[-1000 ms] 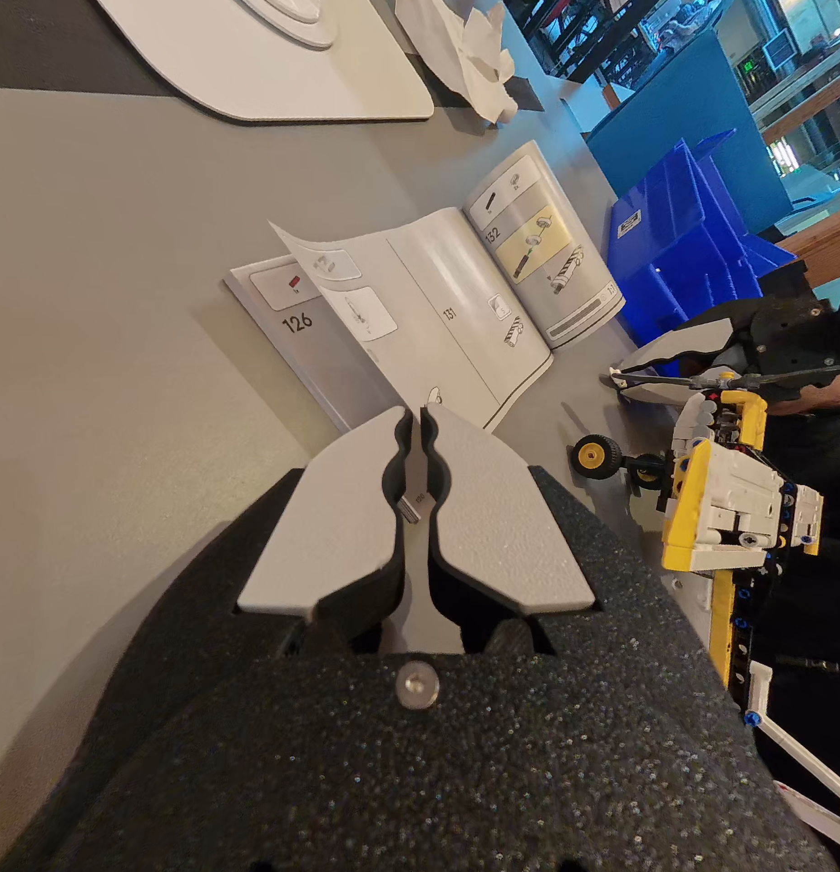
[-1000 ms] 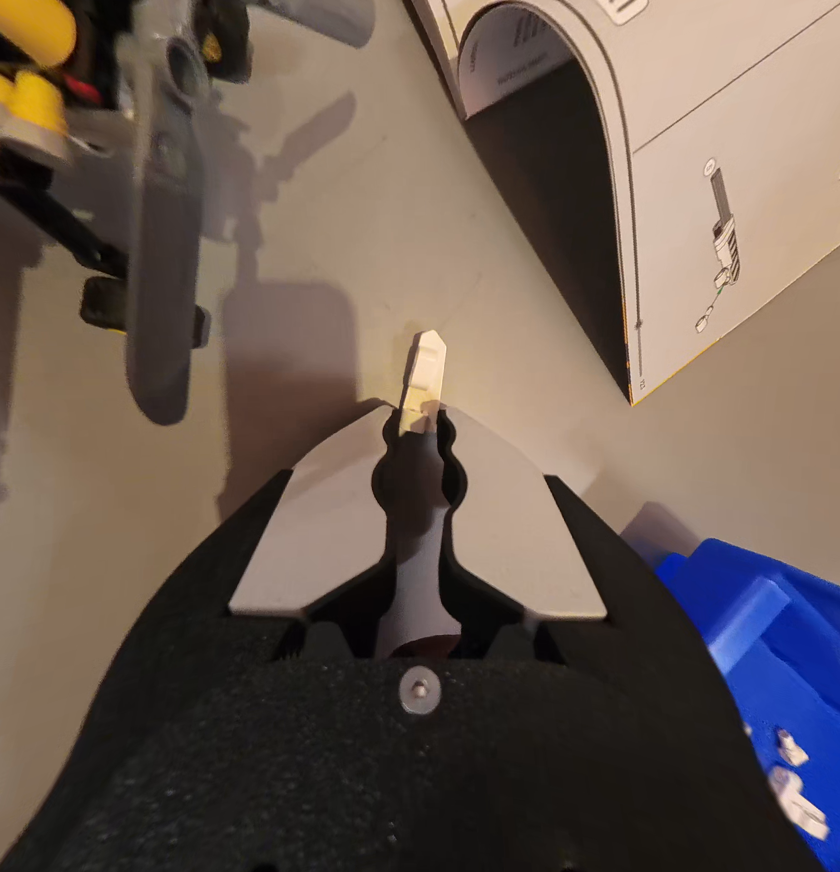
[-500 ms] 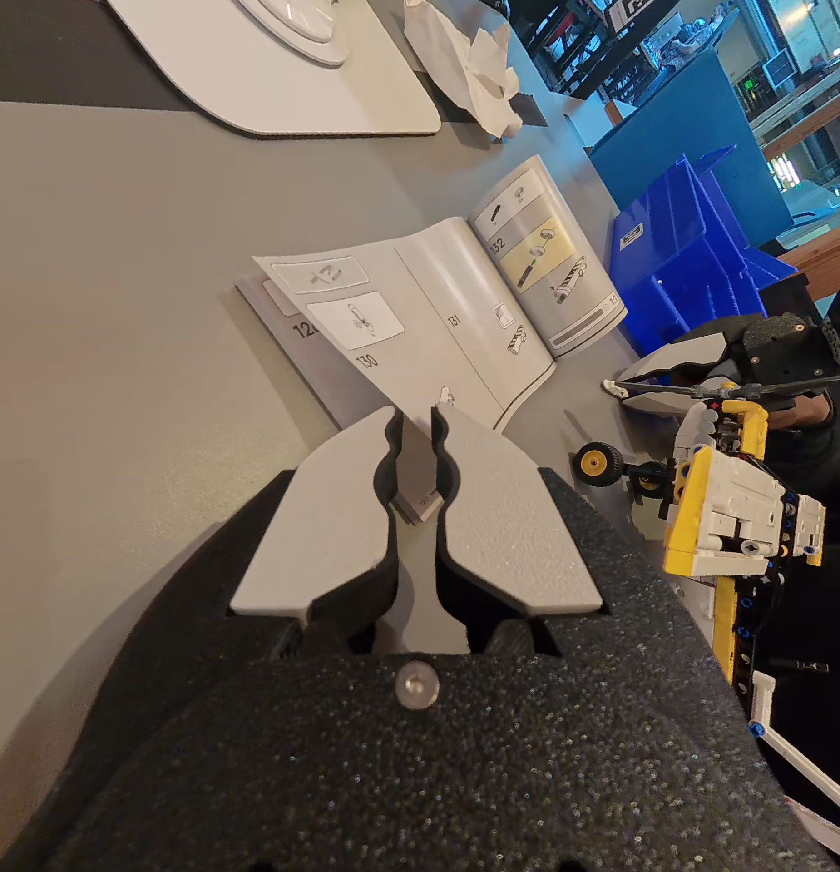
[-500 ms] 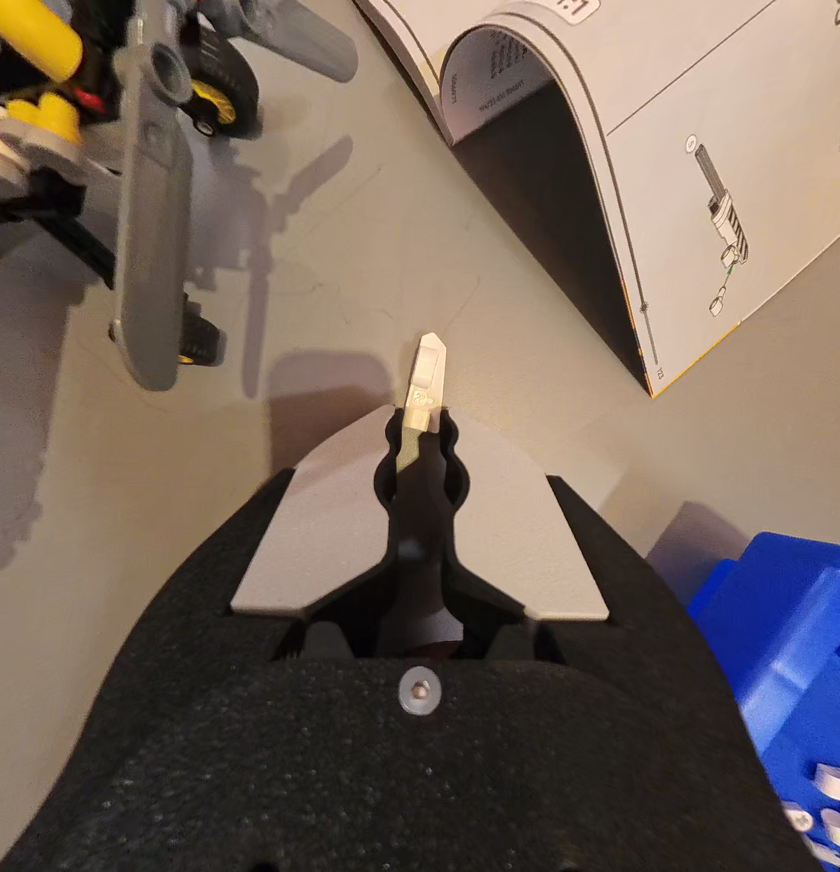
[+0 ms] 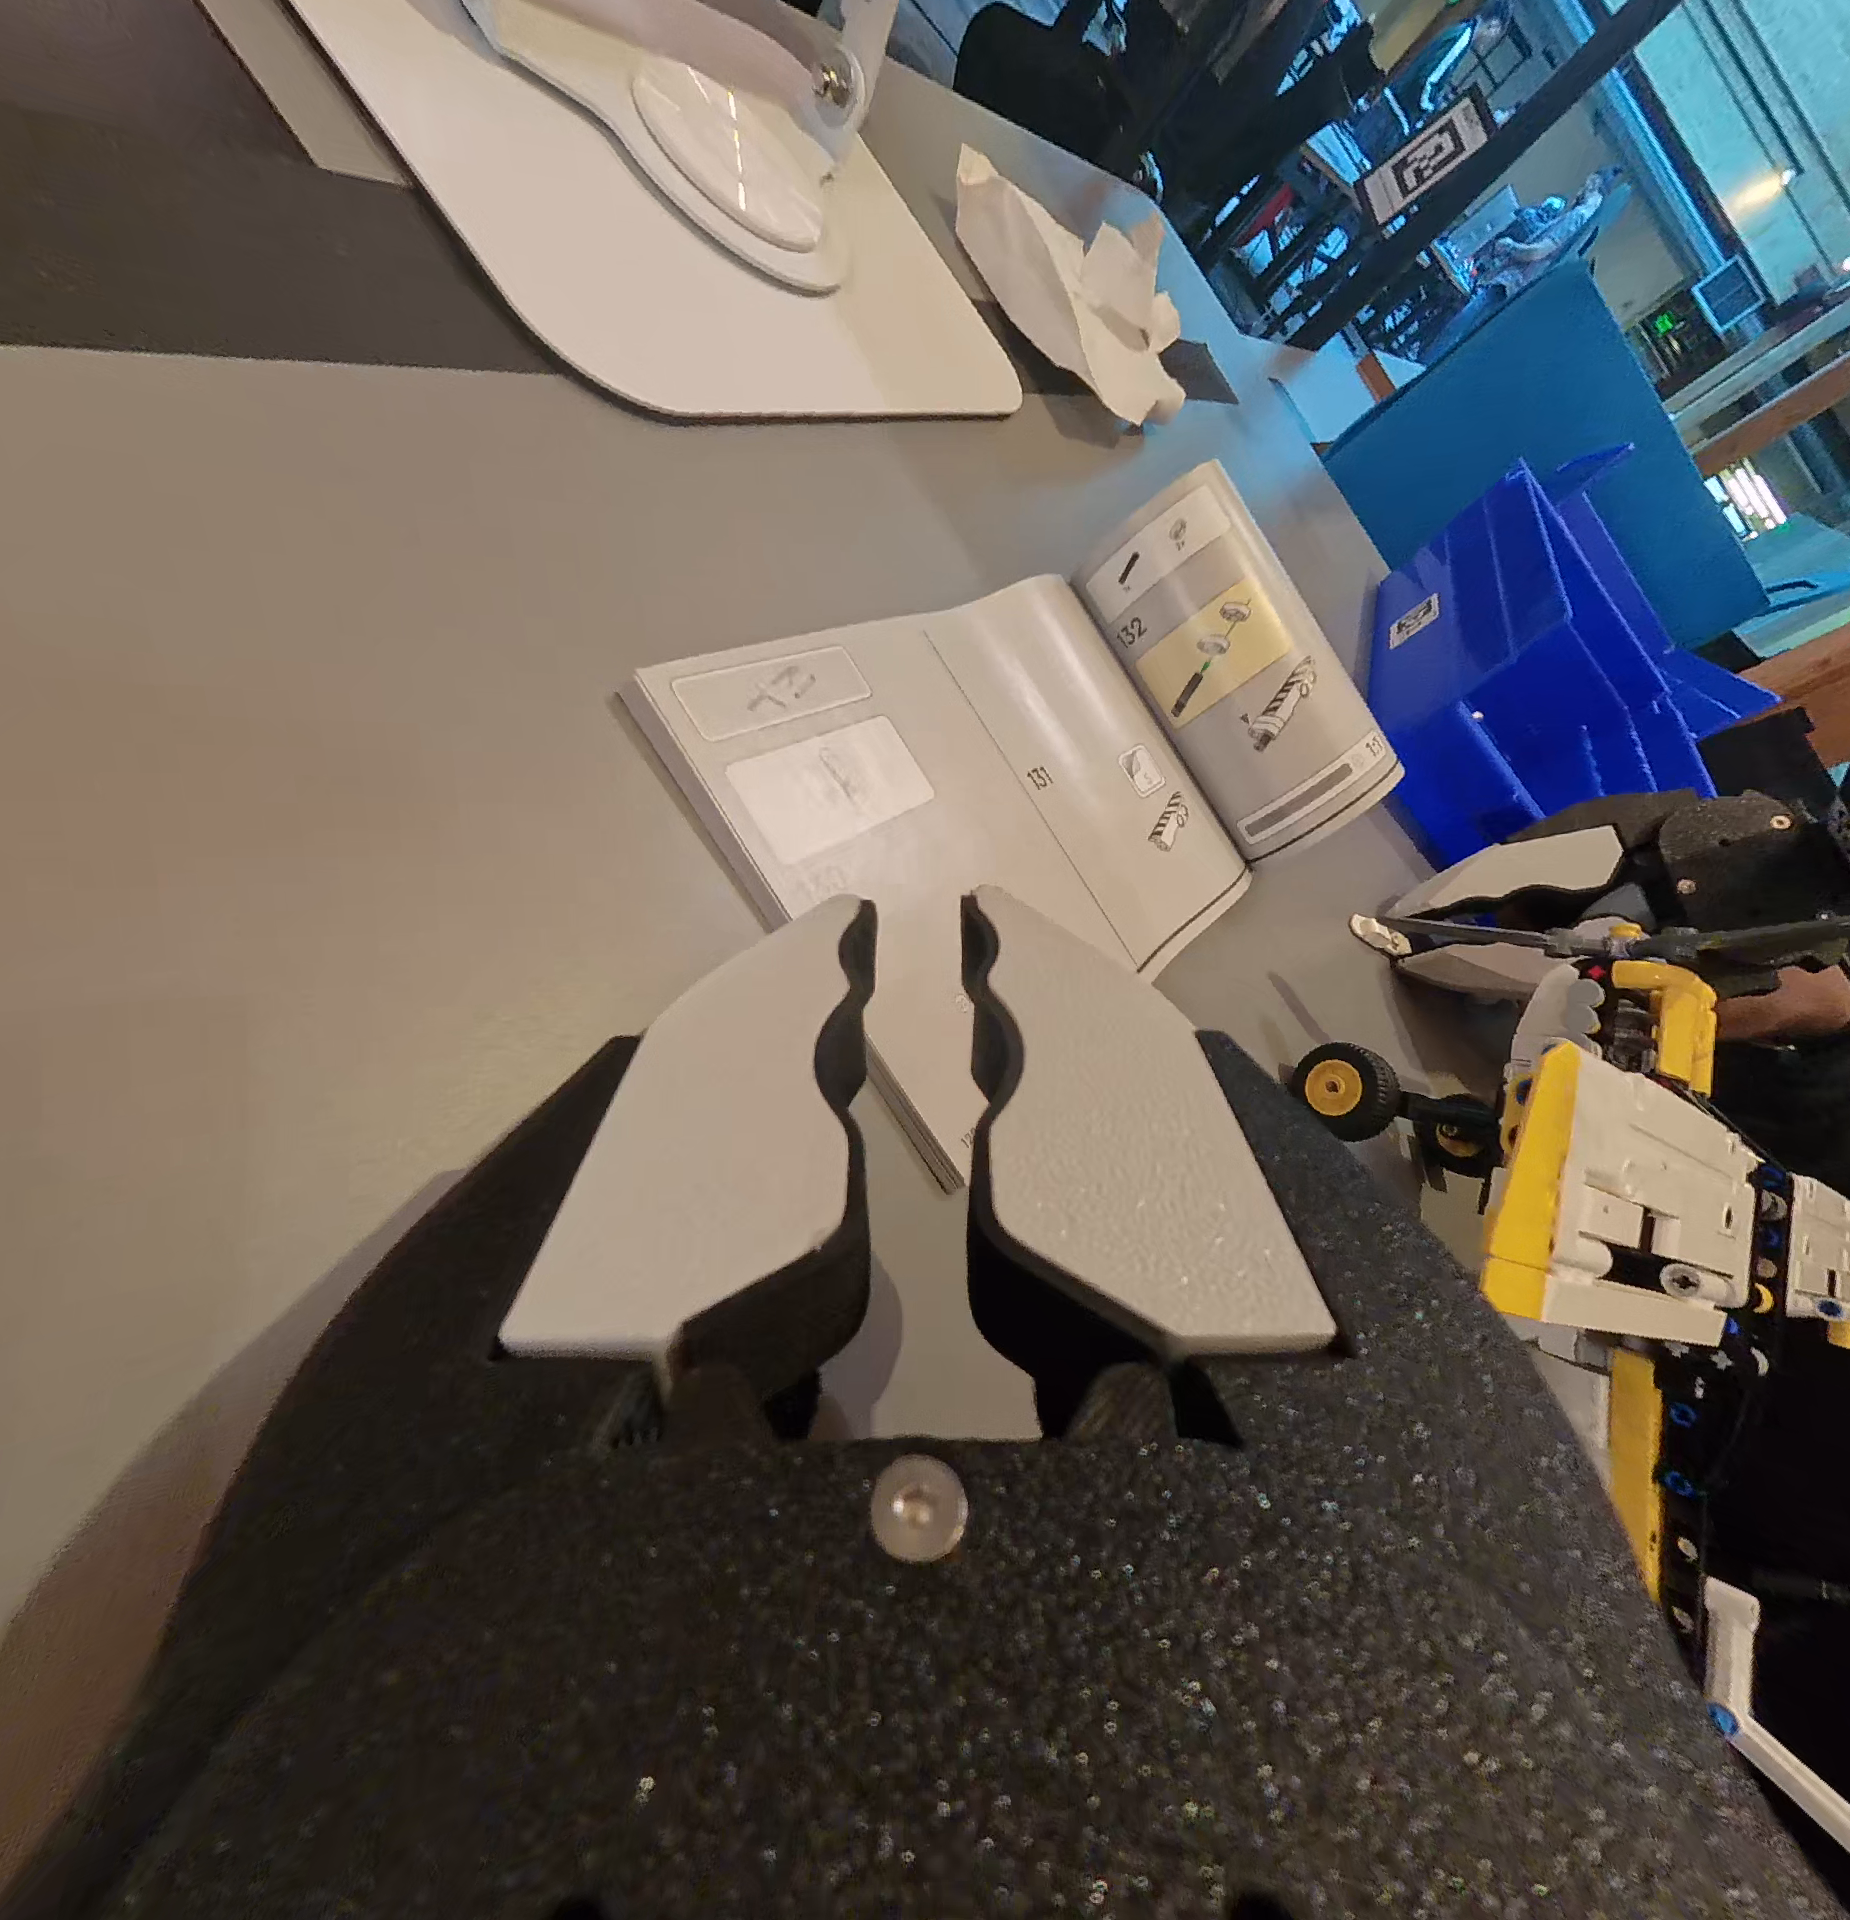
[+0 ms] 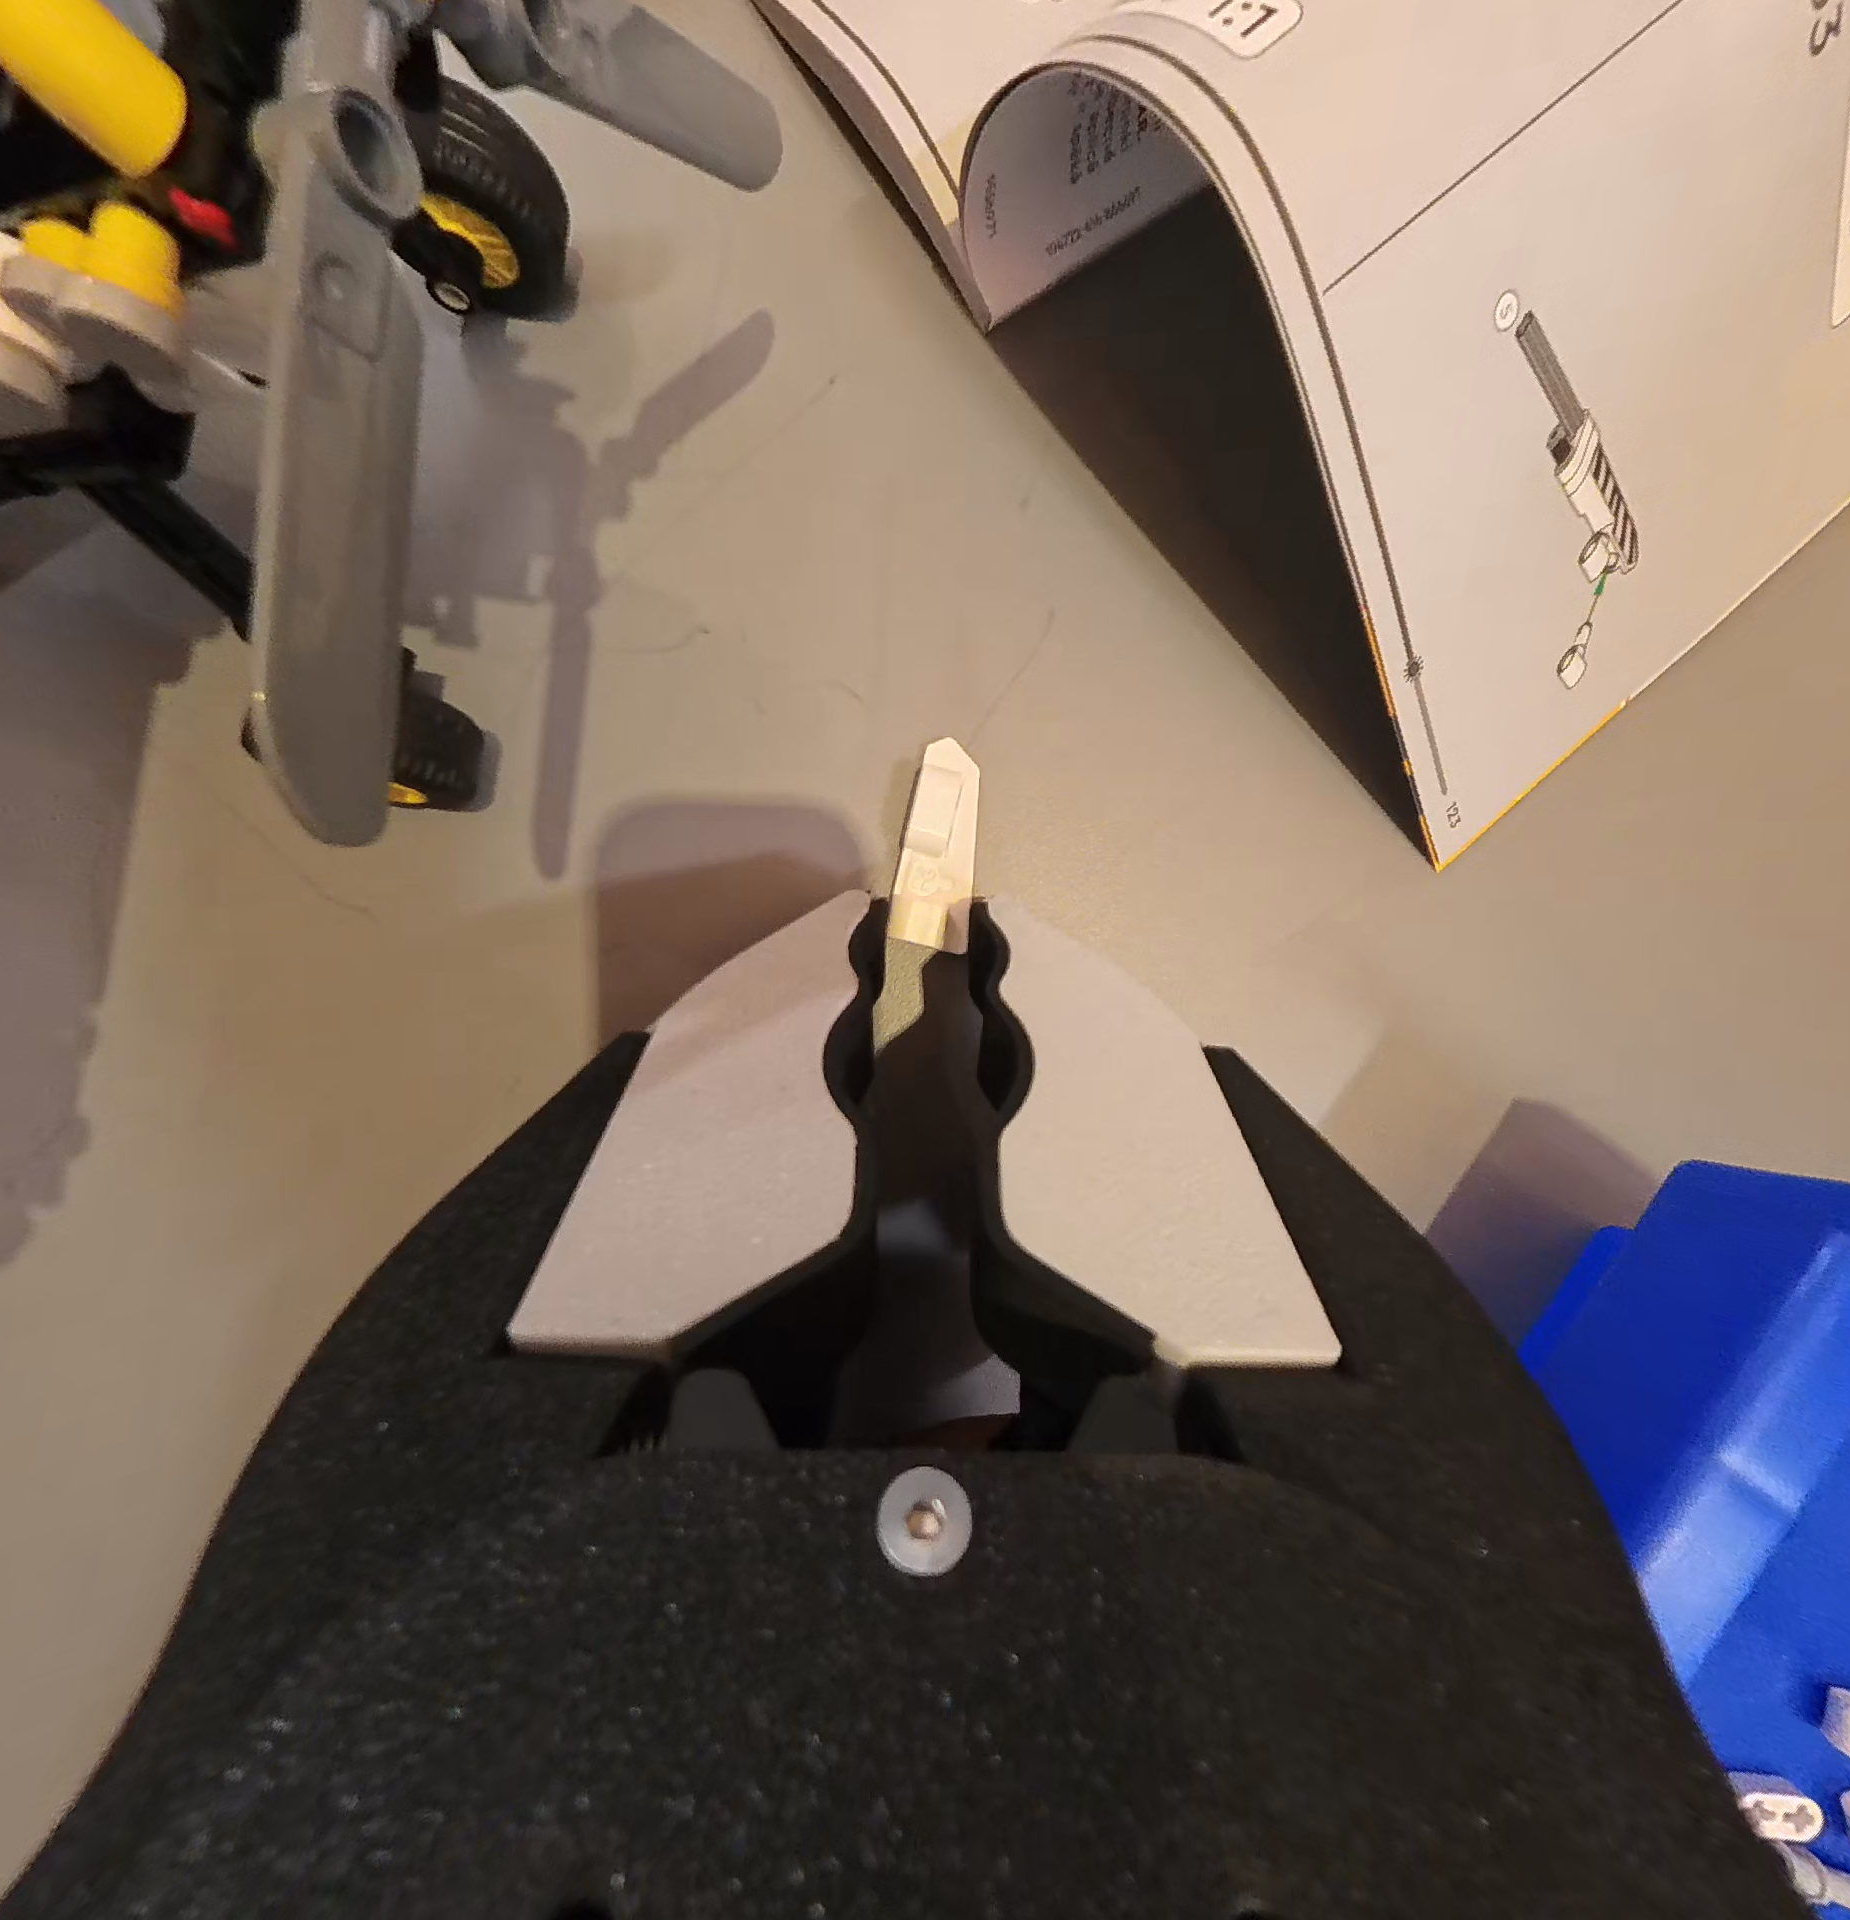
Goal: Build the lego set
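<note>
Right claw [image 6: 926, 909] grips a small white plastic piece [image 6: 940, 821] at its tips; the piece juts forward over the grey bench [image 6: 796, 540], between the toy helicopter [image 6: 225, 312] and the open booklet [image 6: 1472, 312]. Left claw [image 5: 916, 914] stands parted, bare, above the booklet's near edge. Blue bin [image 6: 1731, 1455] beside.

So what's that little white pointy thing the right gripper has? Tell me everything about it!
The small white plastic piece is slim and flat, with a pointed tip and a raised step along its face. Its back end sits pinched between the right gripper's fingertips; the tip pokes forward above the grey table, touching nothing else.
</note>
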Demonstrator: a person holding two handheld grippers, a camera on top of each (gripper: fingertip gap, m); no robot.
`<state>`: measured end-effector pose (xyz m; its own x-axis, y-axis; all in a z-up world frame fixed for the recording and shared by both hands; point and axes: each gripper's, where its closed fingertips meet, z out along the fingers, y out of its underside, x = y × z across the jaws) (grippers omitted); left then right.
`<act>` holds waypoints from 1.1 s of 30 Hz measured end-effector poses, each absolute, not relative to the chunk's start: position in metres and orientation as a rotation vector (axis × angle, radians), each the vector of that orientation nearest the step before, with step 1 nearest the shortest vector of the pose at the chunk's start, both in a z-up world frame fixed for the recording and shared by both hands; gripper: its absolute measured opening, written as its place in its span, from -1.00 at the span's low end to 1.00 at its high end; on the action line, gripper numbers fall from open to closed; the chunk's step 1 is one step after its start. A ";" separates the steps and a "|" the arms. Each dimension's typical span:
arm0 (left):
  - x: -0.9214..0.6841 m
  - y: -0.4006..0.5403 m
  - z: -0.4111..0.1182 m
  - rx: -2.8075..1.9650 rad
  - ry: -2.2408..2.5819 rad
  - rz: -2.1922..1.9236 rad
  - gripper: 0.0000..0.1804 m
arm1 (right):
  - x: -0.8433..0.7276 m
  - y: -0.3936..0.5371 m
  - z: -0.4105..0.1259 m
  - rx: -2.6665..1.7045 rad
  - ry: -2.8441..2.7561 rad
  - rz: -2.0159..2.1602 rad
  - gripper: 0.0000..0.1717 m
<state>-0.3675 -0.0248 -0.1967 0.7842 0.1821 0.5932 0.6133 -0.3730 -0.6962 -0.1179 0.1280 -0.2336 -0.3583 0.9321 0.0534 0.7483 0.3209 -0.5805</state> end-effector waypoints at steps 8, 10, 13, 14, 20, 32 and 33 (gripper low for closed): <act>-0.372 -0.025 -0.198 -1.937 -0.626 -0.481 -0.81 | -0.118 0.128 -0.233 -1.493 -2.205 0.665 -0.82; -0.371 -0.024 -0.200 -1.950 -0.623 -0.477 -0.81 | -0.118 0.128 -0.233 -1.493 -2.203 0.665 -0.82; -0.370 -0.024 -0.201 -1.961 -0.619 -0.475 -0.81 | -0.118 0.128 -0.233 -1.494 -2.201 0.667 -0.82; -0.370 -0.024 -0.202 -1.963 -0.620 -0.475 -0.81 | -0.118 0.128 -0.233 -1.496 -2.201 0.668 -0.82; -0.369 -0.024 -0.203 -1.973 -0.618 -0.476 -0.81 | -0.118 0.128 -0.233 -1.503 -2.200 0.674 -0.82; -0.368 -0.023 -0.204 -1.981 -0.616 -0.481 -0.80 | -0.118 0.128 -0.234 -1.509 -2.198 0.680 -0.83; -0.368 -0.023 -0.204 -1.981 -0.616 -0.481 -0.80 | -0.118 0.128 -0.234 -1.509 -2.198 0.680 -0.83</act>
